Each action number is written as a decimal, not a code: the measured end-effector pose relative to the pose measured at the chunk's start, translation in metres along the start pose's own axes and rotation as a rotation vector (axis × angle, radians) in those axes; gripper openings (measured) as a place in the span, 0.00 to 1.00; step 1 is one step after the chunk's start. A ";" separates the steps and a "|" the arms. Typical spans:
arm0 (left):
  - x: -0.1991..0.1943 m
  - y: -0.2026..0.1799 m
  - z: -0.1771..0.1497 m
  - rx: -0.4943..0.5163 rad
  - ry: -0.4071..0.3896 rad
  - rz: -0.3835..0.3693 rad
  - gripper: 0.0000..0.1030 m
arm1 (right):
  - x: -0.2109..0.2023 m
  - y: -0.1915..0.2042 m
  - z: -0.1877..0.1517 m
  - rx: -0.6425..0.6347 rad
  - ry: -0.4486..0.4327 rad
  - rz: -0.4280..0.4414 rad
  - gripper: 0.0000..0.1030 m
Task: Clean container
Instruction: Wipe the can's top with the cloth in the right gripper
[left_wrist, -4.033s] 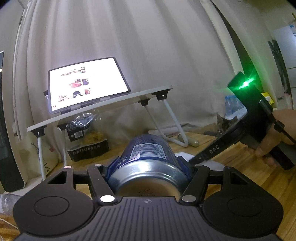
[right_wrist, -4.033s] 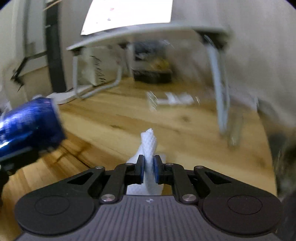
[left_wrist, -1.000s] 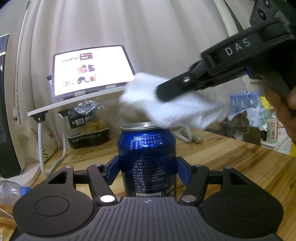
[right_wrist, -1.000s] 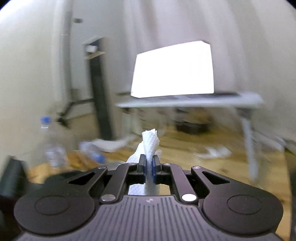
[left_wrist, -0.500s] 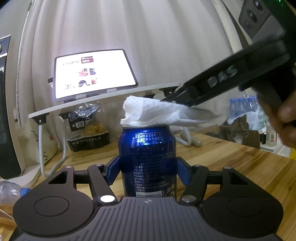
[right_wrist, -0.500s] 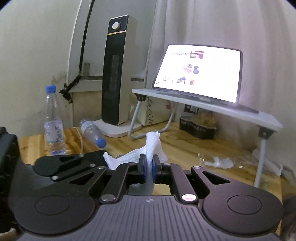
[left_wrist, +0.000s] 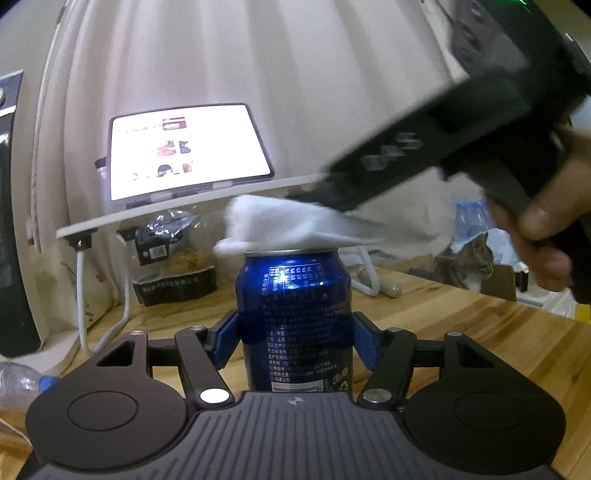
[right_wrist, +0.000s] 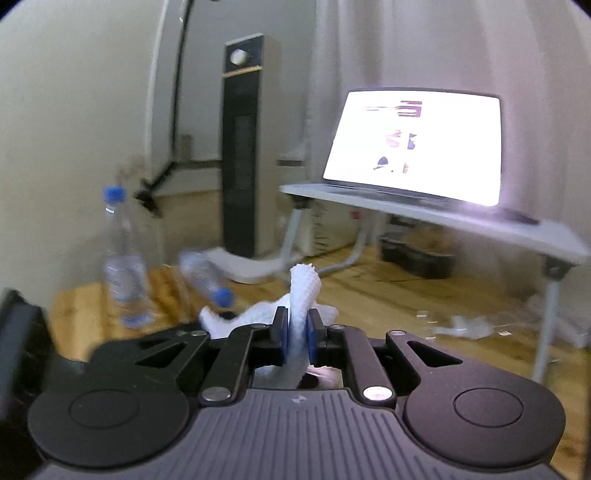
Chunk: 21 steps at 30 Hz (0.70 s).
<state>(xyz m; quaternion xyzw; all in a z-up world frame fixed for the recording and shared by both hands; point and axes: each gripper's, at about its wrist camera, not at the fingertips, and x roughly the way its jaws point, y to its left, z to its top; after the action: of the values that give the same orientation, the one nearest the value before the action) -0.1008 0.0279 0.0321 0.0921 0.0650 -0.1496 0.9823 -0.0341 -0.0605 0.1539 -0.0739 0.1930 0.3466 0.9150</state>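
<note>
A blue drink can (left_wrist: 293, 317) stands upright on the wooden table (left_wrist: 491, 332), held at mid-height between the blue pads of the left gripper (left_wrist: 294, 341), which is clenched on its sides. The can is glossy dark blue with small white print running down its face, a white barcode strip near the bottom, and a bright glare spot high on the label. Its silver rim shows as a thin band at the top.

A white paper towel (left_wrist: 284, 227) lies crumpled across the top of the can, touching the rim and overhanging it to the left and right. The right gripper (left_wrist: 332, 195) comes in from the upper right, blurred, with the towel at its tip; the person's right hand (left_wrist: 543, 240) wraps the handle. In the right wrist view that same right gripper (right_wrist: 298, 338) has its jaws pinched tight on the embossed paper towel (right_wrist: 301, 295), which stands up between the blue pads and spills out to the left.

Behind the can a bright tablet (left_wrist: 184, 147) leans on a white folding stand (left_wrist: 184, 210), with dark snack bags (left_wrist: 173, 273) under it. A cat (left_wrist: 469, 262) sits at the far right edge of the table. The right wrist view shows a tall tower heater (right_wrist: 245, 162), an upright water bottle (right_wrist: 123, 258) and another bottle lying on its side (right_wrist: 205, 277) on the table, with a pale curtain (left_wrist: 258, 66) behind everything
</note>
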 end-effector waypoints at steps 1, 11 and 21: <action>0.001 0.002 0.000 -0.010 0.005 0.000 0.63 | -0.003 -0.003 -0.002 0.013 0.005 0.003 0.13; -0.001 -0.009 0.000 0.053 0.008 0.002 0.64 | -0.018 0.025 -0.008 -0.013 0.004 0.095 0.13; -0.002 -0.001 -0.001 -0.001 0.018 0.016 0.64 | 0.002 -0.049 -0.008 0.140 -0.032 -0.110 0.13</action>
<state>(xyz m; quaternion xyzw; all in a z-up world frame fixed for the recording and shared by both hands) -0.1035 0.0278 0.0314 0.0933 0.0730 -0.1409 0.9829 -0.0027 -0.0980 0.1457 -0.0146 0.1978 0.2827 0.9385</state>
